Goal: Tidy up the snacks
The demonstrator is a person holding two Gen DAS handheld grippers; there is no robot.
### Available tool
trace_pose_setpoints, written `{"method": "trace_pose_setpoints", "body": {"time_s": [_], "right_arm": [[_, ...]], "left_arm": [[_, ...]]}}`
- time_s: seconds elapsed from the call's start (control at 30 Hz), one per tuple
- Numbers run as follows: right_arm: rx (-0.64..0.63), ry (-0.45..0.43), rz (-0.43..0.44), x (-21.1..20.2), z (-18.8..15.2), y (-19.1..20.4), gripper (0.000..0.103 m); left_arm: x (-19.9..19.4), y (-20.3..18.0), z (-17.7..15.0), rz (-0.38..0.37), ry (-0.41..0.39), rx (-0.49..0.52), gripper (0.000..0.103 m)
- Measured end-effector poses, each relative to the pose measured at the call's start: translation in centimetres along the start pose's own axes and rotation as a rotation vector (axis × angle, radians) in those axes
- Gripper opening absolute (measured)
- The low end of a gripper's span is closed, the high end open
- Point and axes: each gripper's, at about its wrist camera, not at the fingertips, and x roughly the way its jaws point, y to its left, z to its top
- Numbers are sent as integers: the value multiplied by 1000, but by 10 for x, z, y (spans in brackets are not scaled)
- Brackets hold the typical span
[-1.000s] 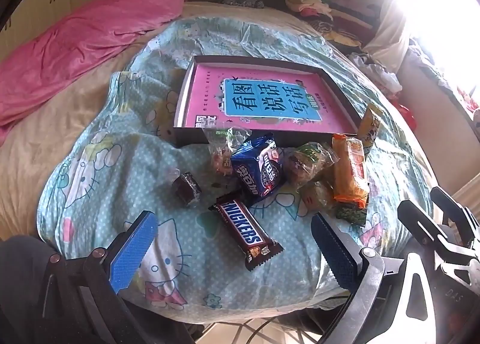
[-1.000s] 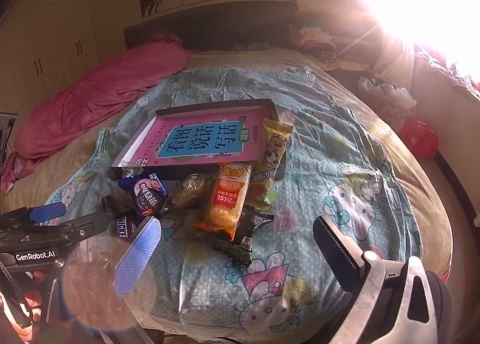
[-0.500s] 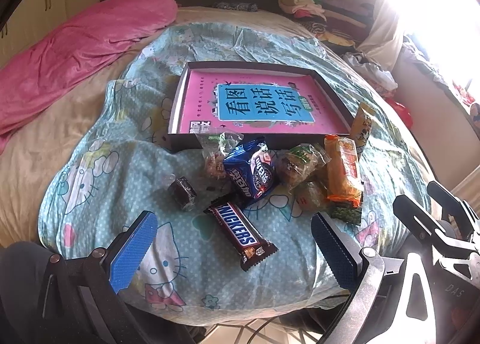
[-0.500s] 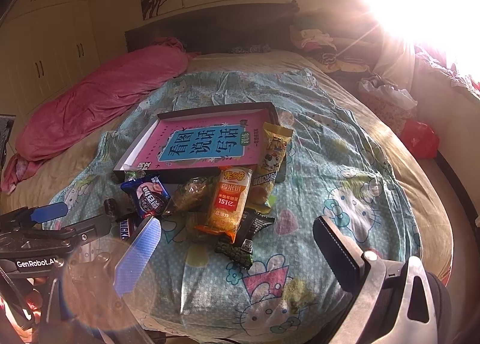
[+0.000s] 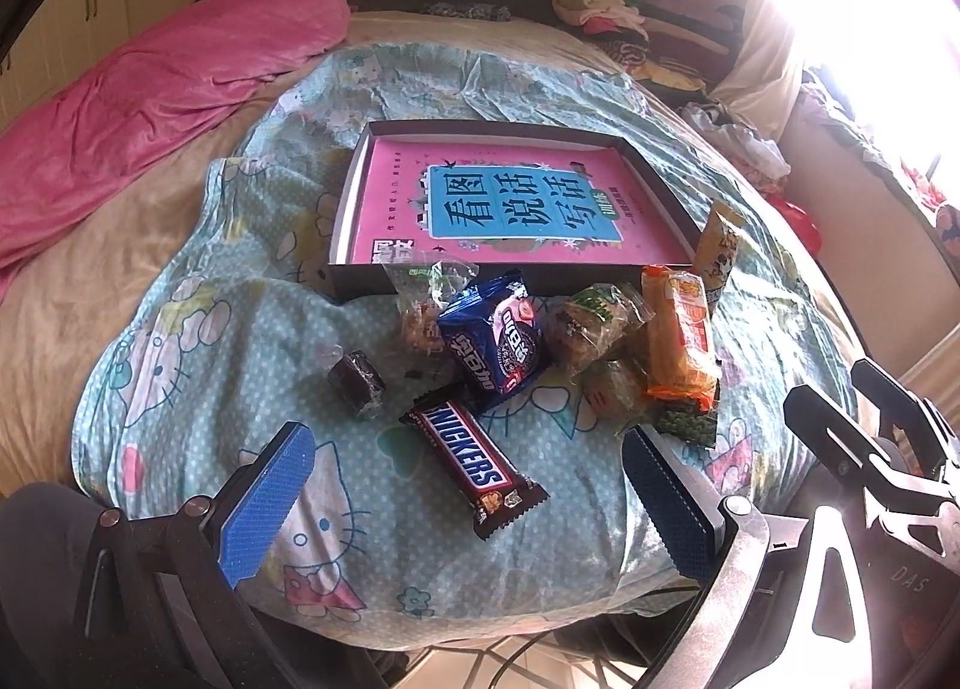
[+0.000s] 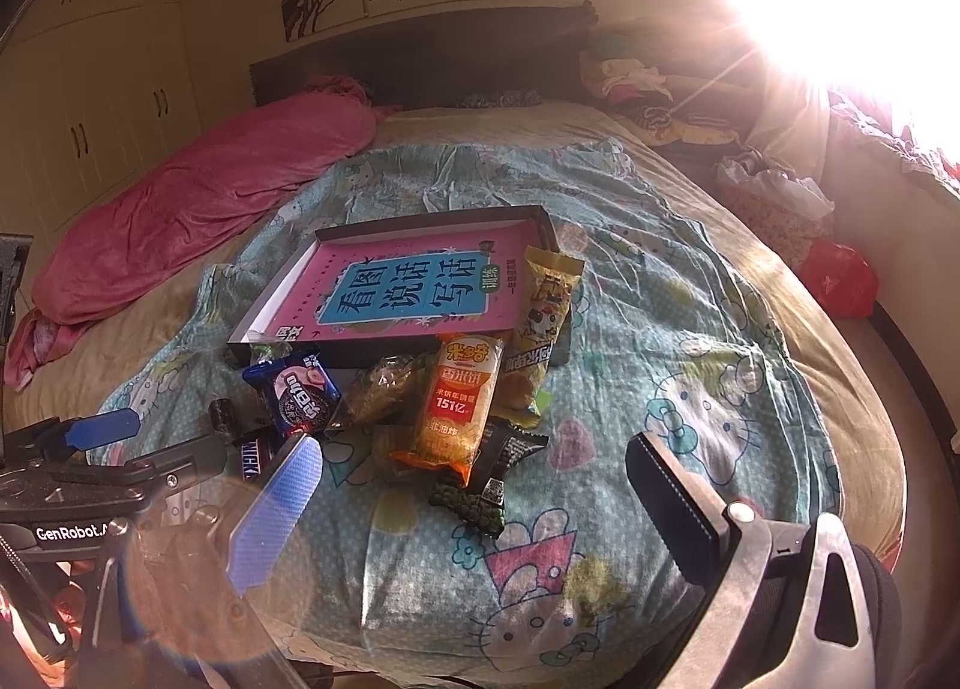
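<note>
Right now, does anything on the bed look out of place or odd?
Yes. The snacks lie in a loose heap in front of the tray, none inside it. A pink book fills the tray instead. The yellow packet leans askew over the tray's corner.

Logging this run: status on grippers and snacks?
Left gripper, right gripper open, empty. Snickers bar nearest left. Box holds no snacks. Nothing blocking.
</note>
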Motion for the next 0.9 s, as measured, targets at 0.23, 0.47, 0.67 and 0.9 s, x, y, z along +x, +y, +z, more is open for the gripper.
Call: {"method": "trace_pose_setpoints", "body": {"time_s": [0.23, 0.47, 0.67, 0.9], "right_arm": [[-2, -3, 1, -2, 0, 1, 103], [-3, -4, -1, -2, 0, 1, 103], [1, -8, -10, -2, 0, -3, 103], [-10, -1, -9, 1, 0, -2, 103]], "left_arm": [[-1, 0, 0, 0, -1, -1, 102], [-1, 0, -1, 0, 1, -1, 102], [-1, 0, -1, 0, 2, -3, 102], [4, 4, -2, -4, 21, -20, 102]]}}
